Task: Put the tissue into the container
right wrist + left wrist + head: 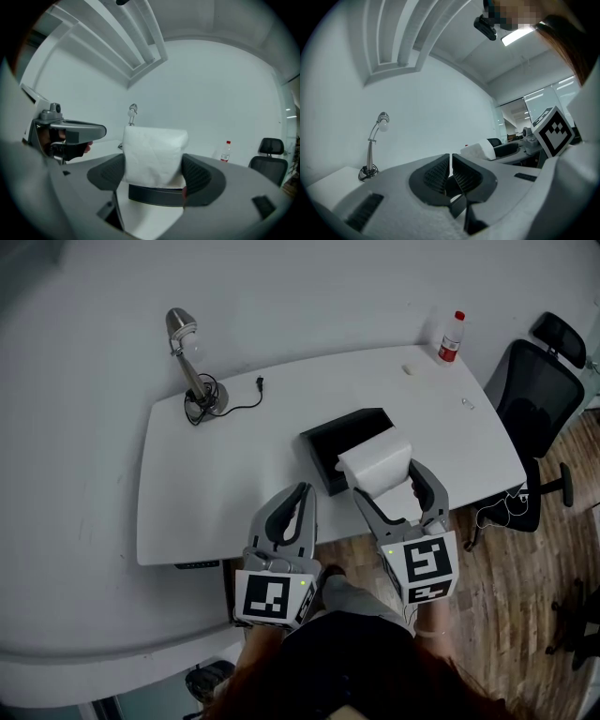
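Right claw (pixel 387 482) is clamping the white, soft-looking tissue block (pixel 375 460) by its sides at the black rectangular container (pixel 319 451); it is probably light and crushable. Left claw (pixel 302 491) is sitting closed and empty.

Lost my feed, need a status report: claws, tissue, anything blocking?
Left claw shut, empty. Right claw shut on tissue pack, poised over black container. Nothing in the way.
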